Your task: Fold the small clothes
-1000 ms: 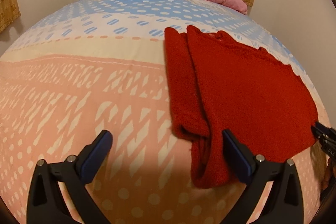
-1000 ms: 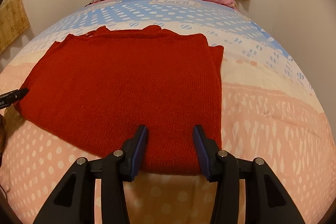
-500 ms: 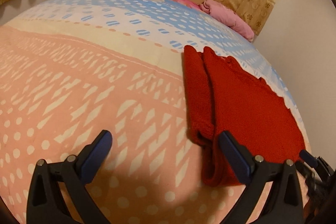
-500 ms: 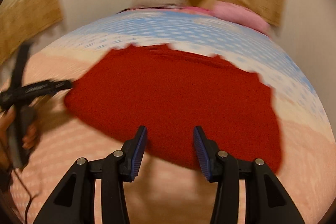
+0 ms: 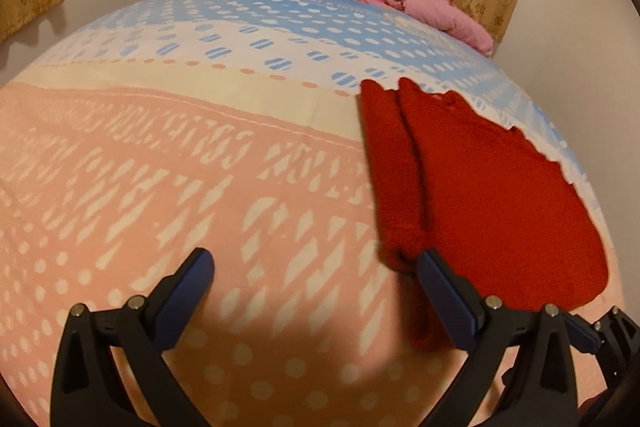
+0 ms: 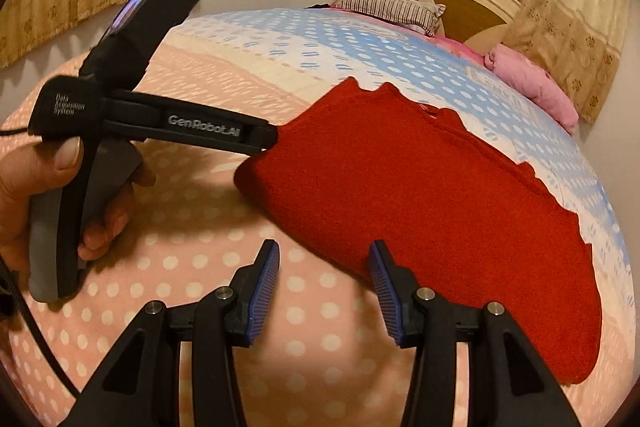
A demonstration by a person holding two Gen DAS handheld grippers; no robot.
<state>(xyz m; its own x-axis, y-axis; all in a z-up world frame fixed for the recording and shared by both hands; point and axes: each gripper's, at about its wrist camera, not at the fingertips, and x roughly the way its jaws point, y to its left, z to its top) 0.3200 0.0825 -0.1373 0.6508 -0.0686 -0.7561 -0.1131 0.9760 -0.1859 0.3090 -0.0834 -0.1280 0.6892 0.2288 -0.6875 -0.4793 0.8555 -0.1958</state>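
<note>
Red knitted sweater (image 6: pixel 432 211) is laid flat on the patterned bedspread (image 5: pixel 168 155), one side strip apparently already folded in. Further folds are judged outstanding. Left gripper (image 5: pixel 316 291) is spread wide at the near edge; right gripper (image 6: pixel 324 287) is parted, holding nothing. Sleeves cannot be made out.

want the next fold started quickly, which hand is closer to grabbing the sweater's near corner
Probably left. The left gripper has its tip at the sweater corner, jaws open. The right gripper sits mid-hem, mostly over the bedspread.
</note>
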